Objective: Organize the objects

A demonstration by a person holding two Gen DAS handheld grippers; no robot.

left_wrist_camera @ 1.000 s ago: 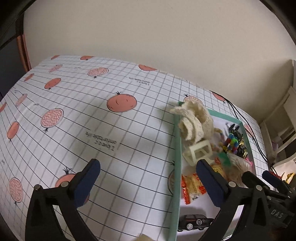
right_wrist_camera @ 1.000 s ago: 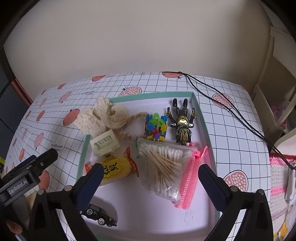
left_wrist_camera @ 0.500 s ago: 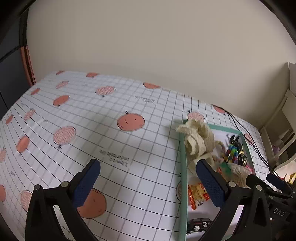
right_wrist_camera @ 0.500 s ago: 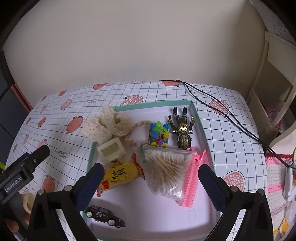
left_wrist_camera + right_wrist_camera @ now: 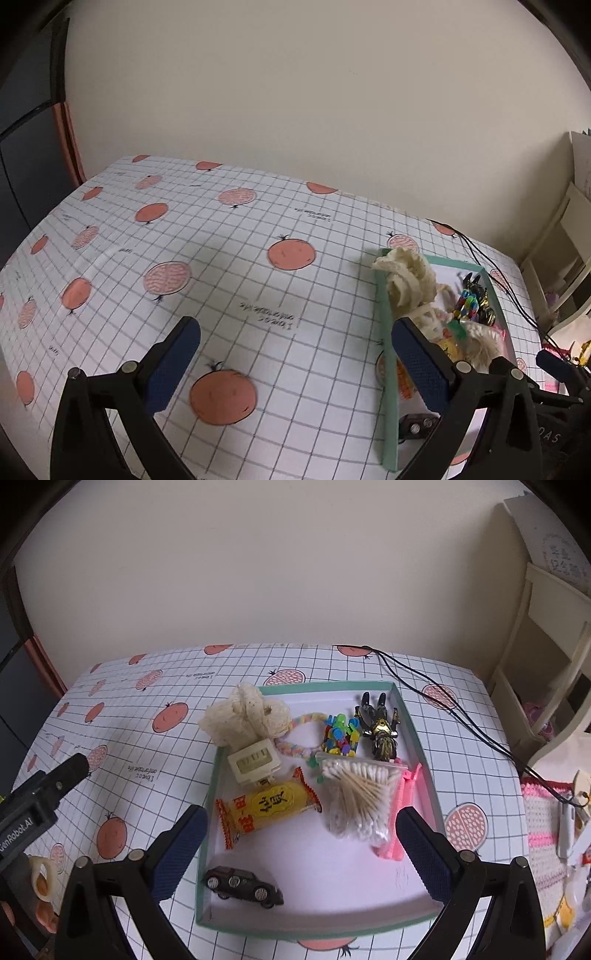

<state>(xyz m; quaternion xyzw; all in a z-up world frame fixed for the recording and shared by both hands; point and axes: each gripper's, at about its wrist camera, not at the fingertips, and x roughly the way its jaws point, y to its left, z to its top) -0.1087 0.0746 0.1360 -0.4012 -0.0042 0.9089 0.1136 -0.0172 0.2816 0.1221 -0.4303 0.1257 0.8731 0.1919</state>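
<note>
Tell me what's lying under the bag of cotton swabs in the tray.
A pink zipper strip sticks out from under the right edge of the bag of cotton swabs, on the tray floor. The bag covers part of the strip, so anything else beneath it cannot be seen.

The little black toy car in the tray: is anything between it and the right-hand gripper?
Nothing visible. The toy car lies alone in the near corner of the tray, apart from the snack packet. The right gripper hovers open above it, holding nothing.
</note>
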